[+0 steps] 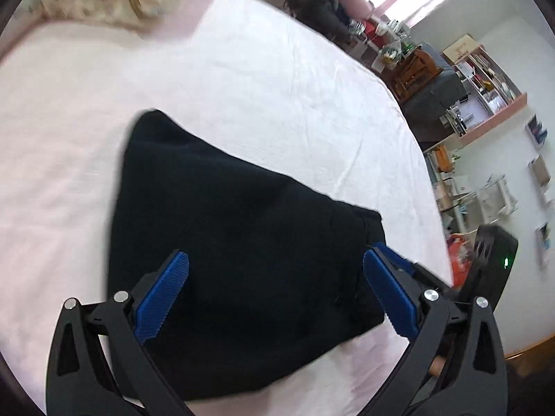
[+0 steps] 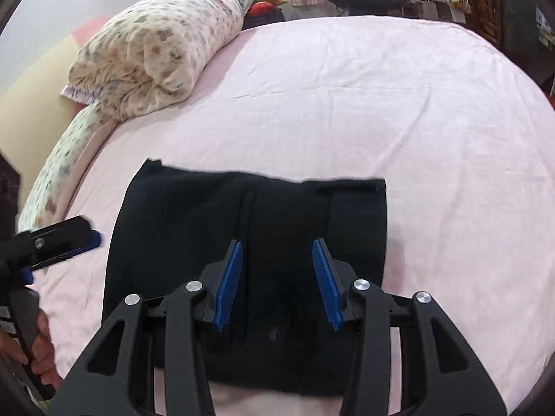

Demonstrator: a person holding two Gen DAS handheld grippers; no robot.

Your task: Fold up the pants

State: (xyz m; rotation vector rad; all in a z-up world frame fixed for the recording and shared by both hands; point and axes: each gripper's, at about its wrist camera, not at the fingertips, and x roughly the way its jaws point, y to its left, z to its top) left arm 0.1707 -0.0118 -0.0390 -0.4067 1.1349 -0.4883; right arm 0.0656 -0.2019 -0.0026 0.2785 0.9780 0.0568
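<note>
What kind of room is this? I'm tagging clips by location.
Most likely a bedroom: the black pants lie on a bed with a pink sheet, a floral rolled quilt at its head, and cluttered shelves along the wall.

The pants (image 2: 242,260) are black all over, plain, with no pattern showing. They lie on a pale pink sheet (image 2: 381,104), plain too. The quilt (image 2: 156,55), rolled, is cream with a small faded print of flowers in grey, tan and blue; a strip of the same print (image 2: 52,180) runs along the bed's edge. The right claw (image 2: 277,284) has black arms, silver rivets and ribbed bright blue pads (image 2: 229,284). The left claw (image 1: 274,298) is the same: black frame, silver rivets, blue pads (image 1: 163,298). In the left wrist view a shelf (image 1: 492,118) is pink, the wall (image 1: 520,34) pale grey-white, and a small light (image 1: 506,261) on a black casing glows green.
</note>
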